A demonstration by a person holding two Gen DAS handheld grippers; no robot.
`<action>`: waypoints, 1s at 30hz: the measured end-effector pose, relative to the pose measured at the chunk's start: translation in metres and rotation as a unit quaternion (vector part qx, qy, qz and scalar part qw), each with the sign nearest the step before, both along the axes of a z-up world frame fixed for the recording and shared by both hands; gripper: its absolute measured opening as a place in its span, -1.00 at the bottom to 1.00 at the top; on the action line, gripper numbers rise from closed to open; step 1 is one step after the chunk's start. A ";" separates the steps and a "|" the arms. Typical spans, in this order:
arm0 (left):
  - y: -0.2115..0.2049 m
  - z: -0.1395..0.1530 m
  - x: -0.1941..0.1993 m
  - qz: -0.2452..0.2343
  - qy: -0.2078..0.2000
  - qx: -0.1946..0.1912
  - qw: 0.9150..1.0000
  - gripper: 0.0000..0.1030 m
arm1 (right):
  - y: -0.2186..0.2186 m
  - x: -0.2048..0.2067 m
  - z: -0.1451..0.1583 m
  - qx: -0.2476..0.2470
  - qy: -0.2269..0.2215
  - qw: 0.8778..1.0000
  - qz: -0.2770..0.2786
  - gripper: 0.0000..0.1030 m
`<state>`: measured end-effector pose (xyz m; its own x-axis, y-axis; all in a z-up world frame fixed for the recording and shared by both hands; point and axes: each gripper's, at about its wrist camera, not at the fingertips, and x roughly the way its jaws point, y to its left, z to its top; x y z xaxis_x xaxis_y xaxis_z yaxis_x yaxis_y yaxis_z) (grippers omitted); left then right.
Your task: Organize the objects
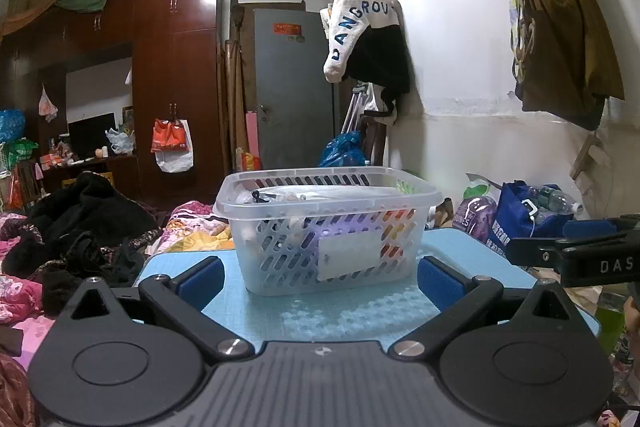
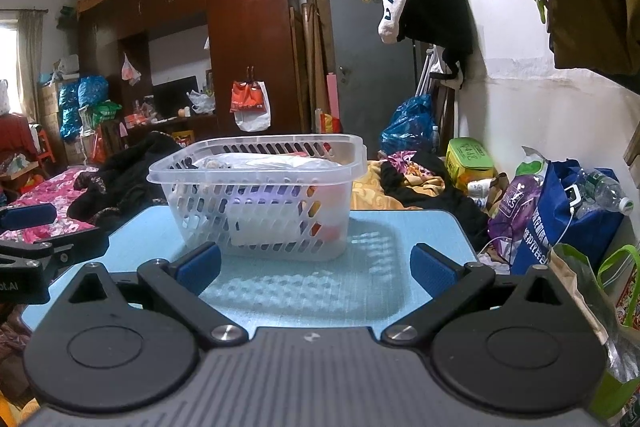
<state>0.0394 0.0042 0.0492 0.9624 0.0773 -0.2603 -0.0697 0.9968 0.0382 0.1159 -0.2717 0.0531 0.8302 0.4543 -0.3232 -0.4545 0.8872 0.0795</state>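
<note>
1. Nearest the lens, the left gripper (image 1: 320, 277) hovers low over the near edge of a small blue table (image 1: 360, 311), its blue-padded fingers (image 1: 202, 277) spread wide and holding nothing.
2. Directly ahead of it on the tabletop stands a clear slotted plastic basket (image 1: 328, 227), upright and already loaded; bagged and coloured items show through its walls, though what they are cannot be told.
3. To the right, the right gripper (image 2: 316, 267) is likewise released and empty. In its view the basket (image 2: 256, 203) sits left of centre, with bare table (image 2: 400, 235) straight ahead.
4. Judgement: no loose item lies on the table, so the step in hand looks to be taking hold of the basket or picking from it.
5. To do it well, each open gripper should probably close on the thick rim rather than the thin slotted wall, from opposite sides and level, so the load does not tip.
6. A heaped bed (image 1: 60, 247) lies left, and bags (image 2: 560, 219) crowd the right.
</note>
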 end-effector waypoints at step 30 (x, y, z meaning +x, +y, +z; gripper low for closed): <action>-0.004 -0.002 0.000 -0.005 0.000 0.002 1.000 1.00 | -0.002 0.001 0.000 0.002 0.000 1.000 -0.001 1.00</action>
<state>0.0399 -0.0001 0.0470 0.9632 0.0687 -0.2600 -0.0600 0.9973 0.0415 0.1166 -0.2739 0.0526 0.8313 0.4536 -0.3211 -0.4525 0.8879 0.0829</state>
